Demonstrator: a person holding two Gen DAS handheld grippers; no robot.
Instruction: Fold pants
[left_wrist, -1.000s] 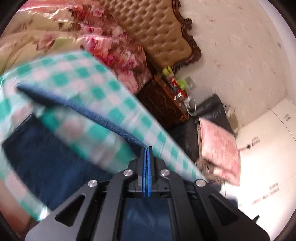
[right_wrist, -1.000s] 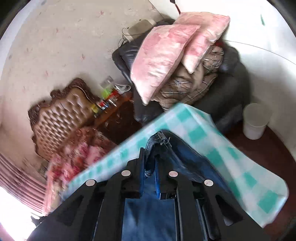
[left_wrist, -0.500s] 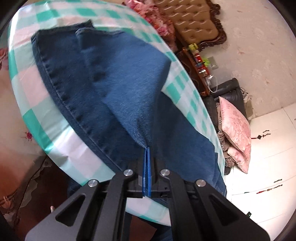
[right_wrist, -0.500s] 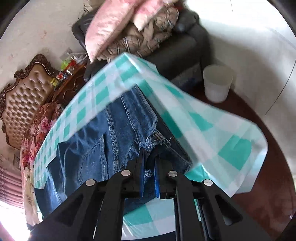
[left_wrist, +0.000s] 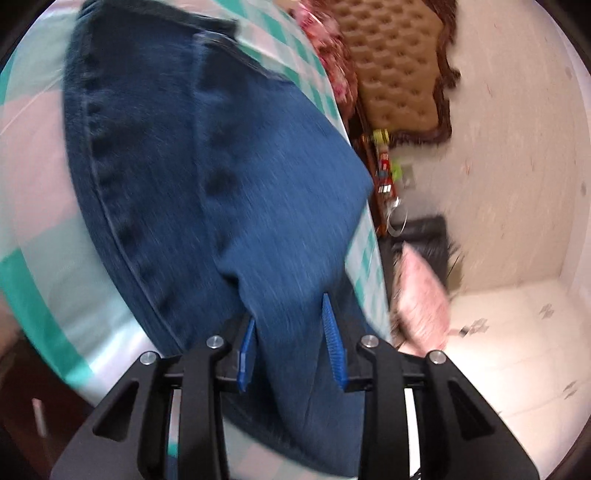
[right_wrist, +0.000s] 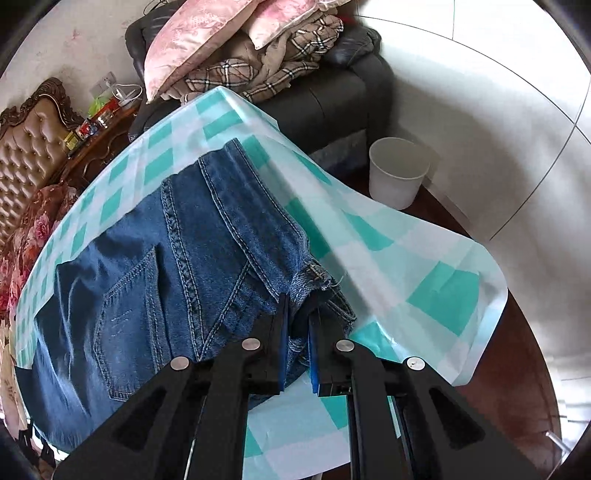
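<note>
The pants (right_wrist: 177, 266) lie spread on the checked cloth (right_wrist: 436, 258) over the bench. The right tongs (right_wrist: 297, 336) pinch the waistband corner. The left tongs (left_wrist: 290, 343) have just been opening, denim between their parted pads, unpressed.

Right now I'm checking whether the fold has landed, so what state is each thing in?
Jeans: lying folded on the tablecloth, waistband end bunched.
Left tool: jaws have just been opening, denim between them, pads not pressing.
Right tool: shut on the waistband.
Tablecloth: spread on the table, corner hanging over the edge.
White bucket: upright on the floor.
</note>
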